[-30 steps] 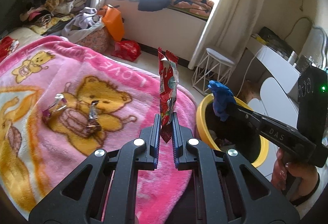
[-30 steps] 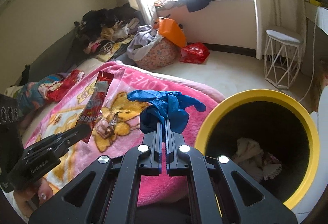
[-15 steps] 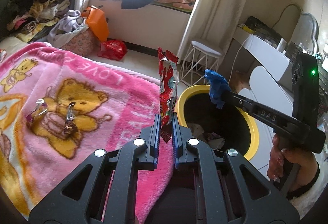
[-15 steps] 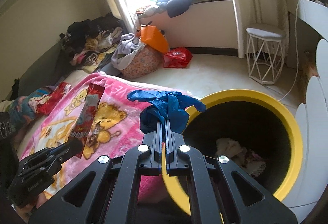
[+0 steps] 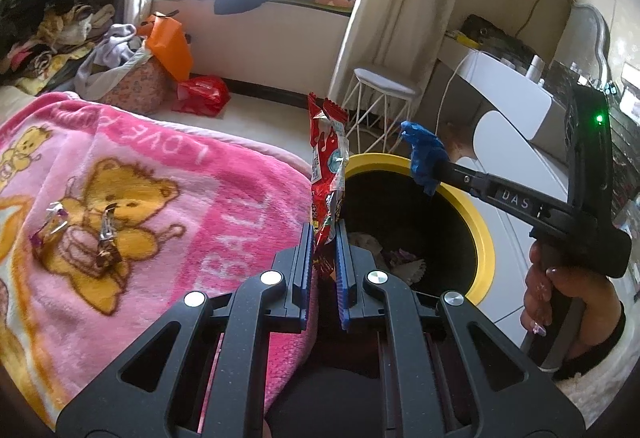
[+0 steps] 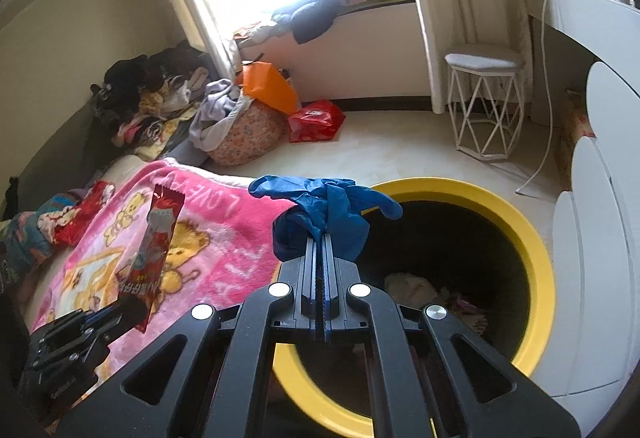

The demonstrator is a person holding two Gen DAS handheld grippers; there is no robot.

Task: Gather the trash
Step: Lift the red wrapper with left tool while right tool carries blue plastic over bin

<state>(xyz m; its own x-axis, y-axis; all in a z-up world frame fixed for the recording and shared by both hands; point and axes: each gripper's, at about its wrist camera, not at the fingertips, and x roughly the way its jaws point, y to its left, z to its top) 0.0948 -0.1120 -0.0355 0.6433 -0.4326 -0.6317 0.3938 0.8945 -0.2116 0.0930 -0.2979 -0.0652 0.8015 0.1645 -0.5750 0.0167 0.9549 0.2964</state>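
Note:
My left gripper [image 5: 325,234] is shut on the lower end of a red snack wrapper [image 5: 327,165], which stands upright at the near rim of the yellow-rimmed bin [image 5: 482,234]. My right gripper [image 6: 323,238] is shut on a crumpled blue glove [image 6: 324,215], held over the bin [image 6: 536,250], whose dark inside holds some trash. The left wrist view shows the right gripper [image 5: 434,167] with the glove [image 5: 424,153] above the bin's far rim. The wrapper [image 6: 158,242] and left gripper [image 6: 114,318] appear at lower left in the right wrist view. Two small candy wrappers [image 5: 50,220] [image 5: 107,234] lie on the pink bear blanket [image 5: 168,173].
The bed with the blanket meets the bin's left side. White rounded furniture [image 6: 596,230] stands right of the bin. A white wire stool [image 6: 482,101], a red bag [image 6: 314,119], an orange bag [image 6: 270,85] and clothes piles [image 6: 160,97] lie beyond. A hand [image 5: 556,302] grips the right tool.
Both grippers have moved right from over the blanket toward the bin, each keeping its hold. The bin now fills more of both views.

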